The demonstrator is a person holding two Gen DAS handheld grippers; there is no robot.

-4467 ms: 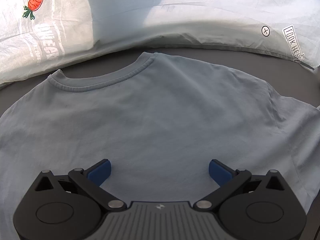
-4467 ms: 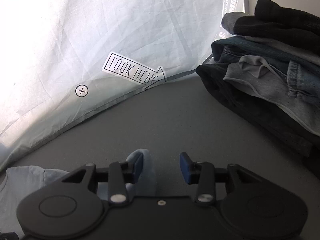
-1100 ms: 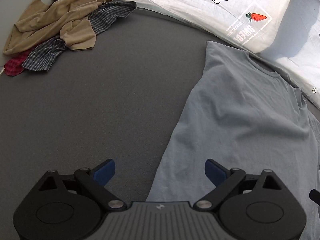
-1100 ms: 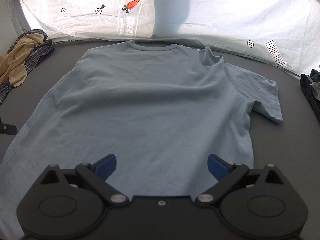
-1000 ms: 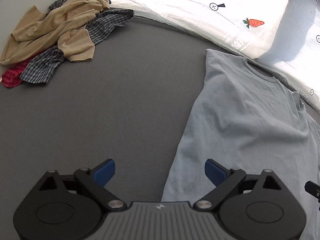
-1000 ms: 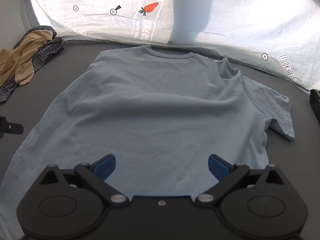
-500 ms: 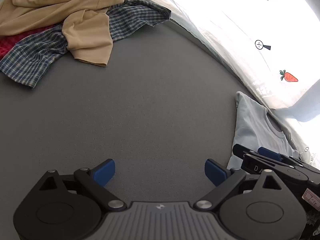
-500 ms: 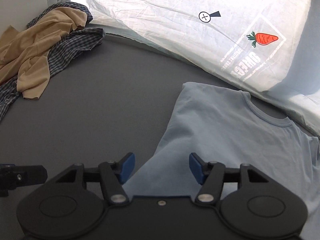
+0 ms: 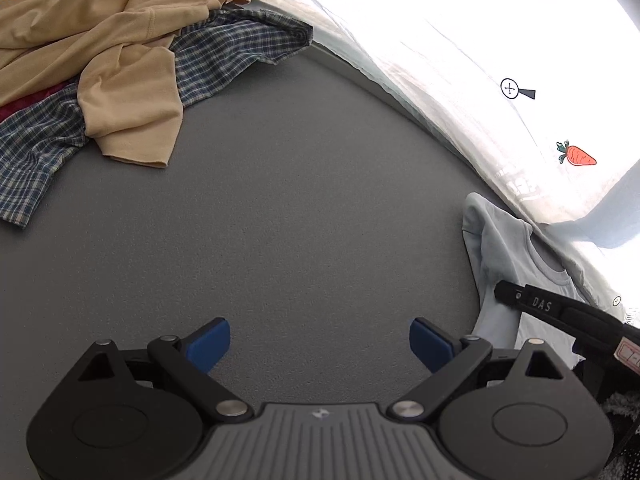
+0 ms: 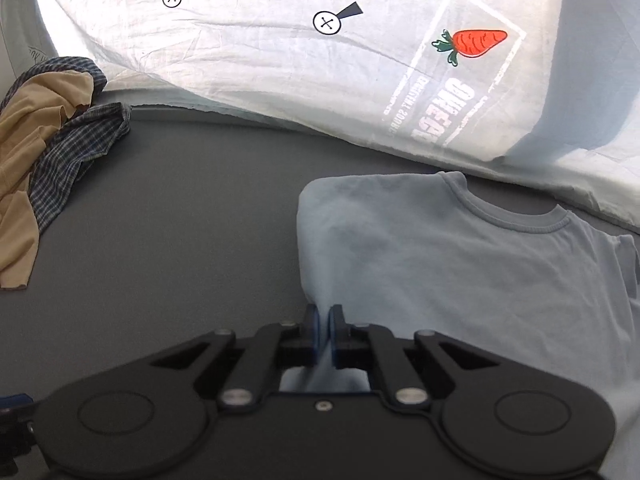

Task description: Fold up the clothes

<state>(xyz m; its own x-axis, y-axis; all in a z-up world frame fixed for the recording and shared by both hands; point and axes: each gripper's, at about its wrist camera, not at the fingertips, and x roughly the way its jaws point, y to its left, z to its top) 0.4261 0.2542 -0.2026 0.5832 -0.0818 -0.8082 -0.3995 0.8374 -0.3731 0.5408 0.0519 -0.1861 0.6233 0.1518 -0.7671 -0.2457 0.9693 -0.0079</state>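
Note:
A light blue T-shirt (image 10: 460,276) lies flat on the grey surface, collar toward the white sheet at the back. My right gripper (image 10: 324,326) is shut on the shirt's left side edge, with a pinch of fabric pressed between its blue pads. In the left wrist view the same shirt (image 9: 500,264) shows at the right edge, with the right gripper's black body lying across it. My left gripper (image 9: 319,340) hangs open over bare grey surface to the left of the shirt, with nothing between its fingers.
A heap of unfolded clothes, a tan garment (image 9: 116,52) over a blue checked shirt (image 9: 224,56), lies at the far left. A white printed sheet (image 10: 360,64) with a carrot logo runs along the back. Bare grey surface (image 9: 300,208) lies between the heap and the T-shirt.
Both grippers have slid left across the shirt to its left side. The right gripper's jaws went from wide open to shut on the shirt's edge. The left gripper stayed open.

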